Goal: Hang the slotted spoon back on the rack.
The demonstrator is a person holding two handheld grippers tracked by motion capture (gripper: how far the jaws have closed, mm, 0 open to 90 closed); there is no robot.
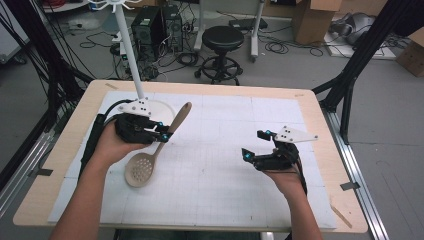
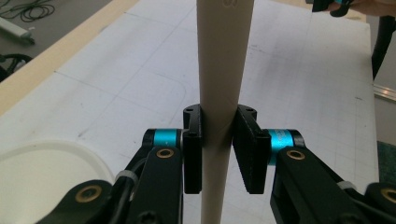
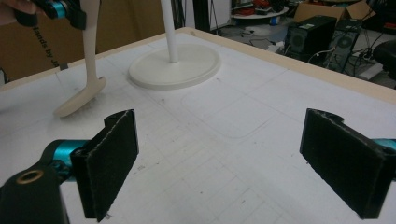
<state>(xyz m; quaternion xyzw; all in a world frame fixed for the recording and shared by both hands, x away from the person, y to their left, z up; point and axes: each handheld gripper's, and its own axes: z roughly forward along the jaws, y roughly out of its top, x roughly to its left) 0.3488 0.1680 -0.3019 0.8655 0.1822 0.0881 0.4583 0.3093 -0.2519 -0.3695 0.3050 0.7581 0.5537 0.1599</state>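
Slotted spoon (image 1: 150, 157) clamped mid-handle by left gripper (image 1: 161, 134), bowel end low near mat, beside rack base (image 3: 175, 65). Right gripper (image 1: 256, 145) spread wide, holding nothing. Pickup prob done; hanging on rack likely left.

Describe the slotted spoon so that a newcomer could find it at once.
Start at the white stand base at the white mat's far left. Just in front, the left gripper clamps the slotted spoon by its handle. It is the beige utensil with a round, perforated bowl.
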